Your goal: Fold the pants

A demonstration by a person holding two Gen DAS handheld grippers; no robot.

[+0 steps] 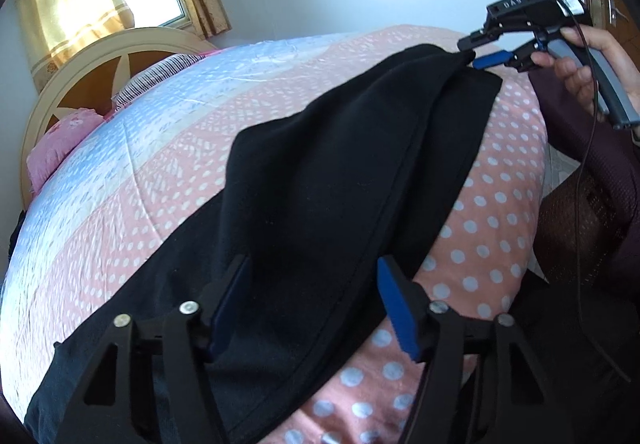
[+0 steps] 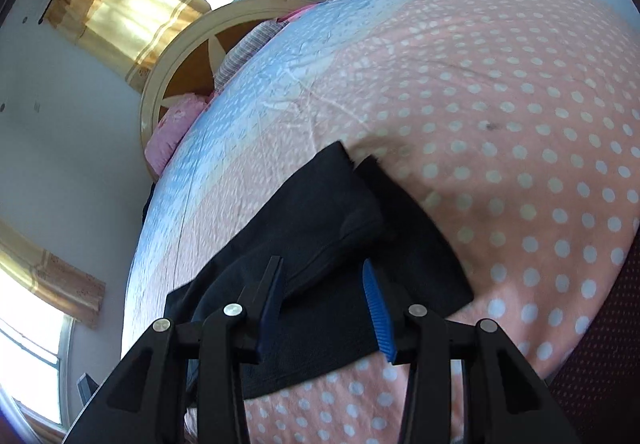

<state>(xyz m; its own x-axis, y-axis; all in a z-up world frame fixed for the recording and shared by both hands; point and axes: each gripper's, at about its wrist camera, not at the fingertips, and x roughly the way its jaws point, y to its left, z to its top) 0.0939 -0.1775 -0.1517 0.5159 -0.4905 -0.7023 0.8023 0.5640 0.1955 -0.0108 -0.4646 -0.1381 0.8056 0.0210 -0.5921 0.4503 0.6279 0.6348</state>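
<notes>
Your black fabric pants (image 1: 344,171) are lying folded over on the pink polka-dot bedspread (image 1: 500,195). Your left gripper (image 1: 312,304) hangs over them with jaws apart, gripping nothing. Your right gripper (image 2: 324,308) is the same: jaws apart above the cloth, nothing pinched.

Bedroom: bed (image 1: 120,171), headboard (image 1: 80,67), curtains (image 1: 68,3).

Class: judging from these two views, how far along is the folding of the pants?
Done: the pants already lie doubled on the bed, one layer over another. In hand: both grippers, left and right, straddle the cloth with jaws apart, gripping nothing. Left: a neater, smaller final fold, since the edges look uneven.
</notes>
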